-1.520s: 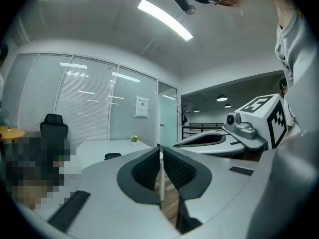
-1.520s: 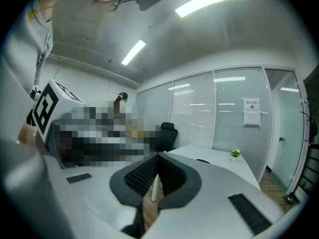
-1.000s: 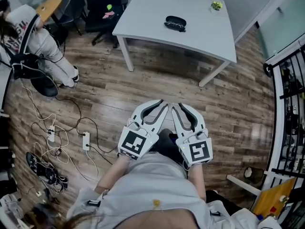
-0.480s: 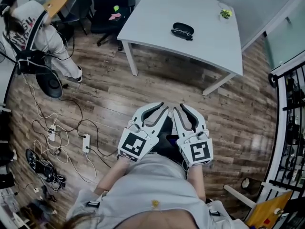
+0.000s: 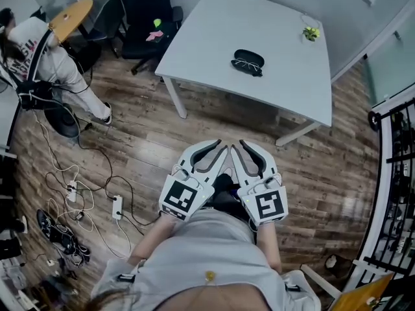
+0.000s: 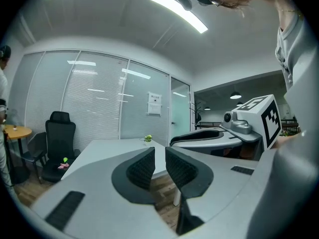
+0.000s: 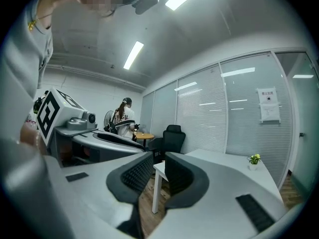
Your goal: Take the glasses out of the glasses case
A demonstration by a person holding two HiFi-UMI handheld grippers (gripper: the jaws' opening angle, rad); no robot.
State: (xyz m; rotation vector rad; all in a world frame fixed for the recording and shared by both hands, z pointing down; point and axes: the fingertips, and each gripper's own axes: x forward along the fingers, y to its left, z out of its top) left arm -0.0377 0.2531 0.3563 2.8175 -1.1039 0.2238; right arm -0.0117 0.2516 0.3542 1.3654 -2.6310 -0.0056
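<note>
Case [image 5: 249, 57], glasses [image 5: 244, 65] against it, lies on table [image 5: 285, 86], well ahead of my left gripper [image 5: 220, 145] and right gripper [image 5: 238, 145]; both jaws slightly parted, empty.

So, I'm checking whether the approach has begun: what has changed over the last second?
The person has moved toward the white table: it and the glasses case on it sit lower and nearer in the head view. Nothing was grasped or released. The left gripper and right gripper stay side by side before the body, jaws slightly apart, empty.
</note>
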